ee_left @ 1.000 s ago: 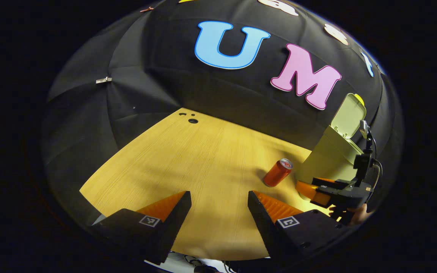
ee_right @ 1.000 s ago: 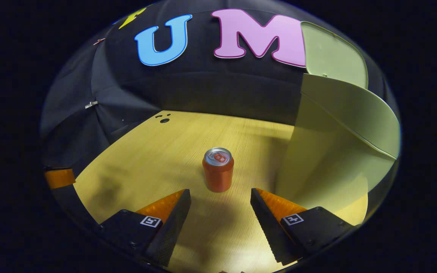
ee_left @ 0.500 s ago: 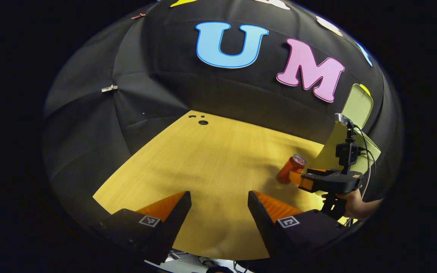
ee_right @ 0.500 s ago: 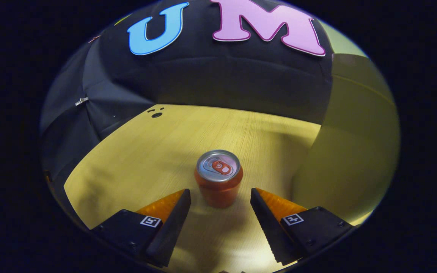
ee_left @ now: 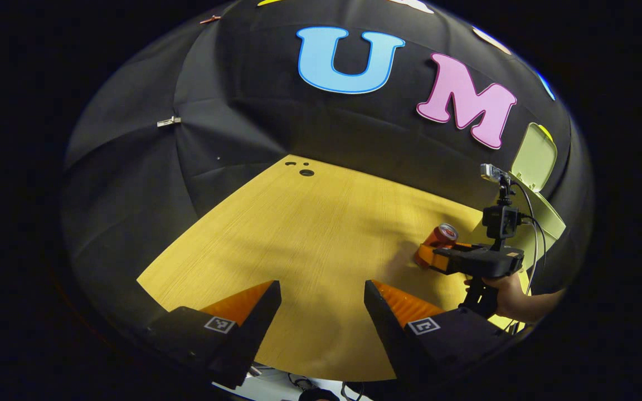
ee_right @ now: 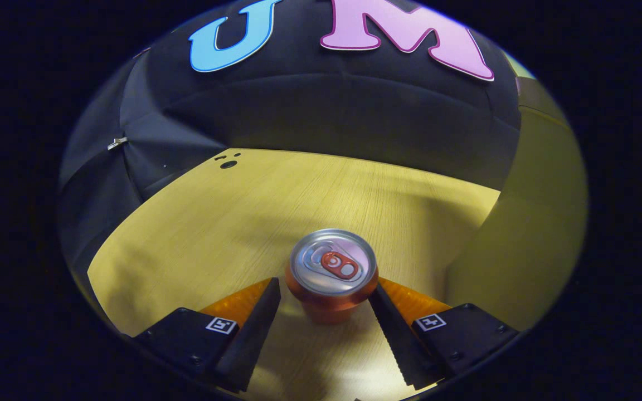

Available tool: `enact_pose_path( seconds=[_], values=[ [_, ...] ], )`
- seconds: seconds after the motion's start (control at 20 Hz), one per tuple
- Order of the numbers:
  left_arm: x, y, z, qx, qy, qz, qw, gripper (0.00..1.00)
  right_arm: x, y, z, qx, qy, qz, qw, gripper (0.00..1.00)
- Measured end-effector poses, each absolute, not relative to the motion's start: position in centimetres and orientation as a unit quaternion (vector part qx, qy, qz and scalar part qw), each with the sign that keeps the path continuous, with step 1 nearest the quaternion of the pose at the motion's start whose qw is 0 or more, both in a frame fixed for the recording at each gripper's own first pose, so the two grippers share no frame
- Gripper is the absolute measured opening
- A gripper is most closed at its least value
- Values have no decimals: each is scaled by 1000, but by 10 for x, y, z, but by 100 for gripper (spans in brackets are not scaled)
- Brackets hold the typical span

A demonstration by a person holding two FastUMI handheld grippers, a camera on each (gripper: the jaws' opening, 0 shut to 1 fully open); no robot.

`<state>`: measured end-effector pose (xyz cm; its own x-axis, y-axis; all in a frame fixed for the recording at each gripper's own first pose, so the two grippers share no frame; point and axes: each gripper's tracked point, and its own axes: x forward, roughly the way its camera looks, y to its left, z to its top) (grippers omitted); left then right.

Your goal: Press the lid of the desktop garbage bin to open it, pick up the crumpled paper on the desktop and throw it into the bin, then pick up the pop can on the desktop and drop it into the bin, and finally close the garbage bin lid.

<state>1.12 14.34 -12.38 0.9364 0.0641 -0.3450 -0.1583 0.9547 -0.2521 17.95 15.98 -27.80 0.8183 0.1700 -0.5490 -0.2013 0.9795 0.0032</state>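
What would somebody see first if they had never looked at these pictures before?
First the orange pop can, standing upright on the wooden table between the open fingers of the right gripper. Next the pale green bin at the table's right side, its lid tipped up and open. The left gripper hangs open over bare table, off to the left of the can.

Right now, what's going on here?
The right gripper has its jaws open around the upright can on the table, not yet squeezing it. The bin stands just beyond with its lid up. The left gripper hangs open over bare table, holding nothing.
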Motion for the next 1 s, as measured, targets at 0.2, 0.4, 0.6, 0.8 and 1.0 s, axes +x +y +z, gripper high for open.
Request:
enact_pose_path(
  seconds=[0.2, 0.4, 0.6, 0.8, 1.0],
  values=[
    [10, 142, -127, -143, 171, 59, 973, 96, 186, 161, -279, -28, 282, 98, 954, 91],
    [10, 136, -125, -140, 170, 50, 974, 96, 185, 160, -268, -31, 274, 103, 956, 83],
    [12, 129, -118, -129, 160, 34, 978, 96, 172, 161, -236, -34, 256, 115, 959, 82],
    [8, 123, -113, -119, 147, 18, 982, 96, 156, 159, -186, -37, 227, 124, 965, 82],
    [1, 117, -113, -114, 137, -2, 984, 96, 142, 154, -133, -42, 199, 129, 971, 82]
  ],
)
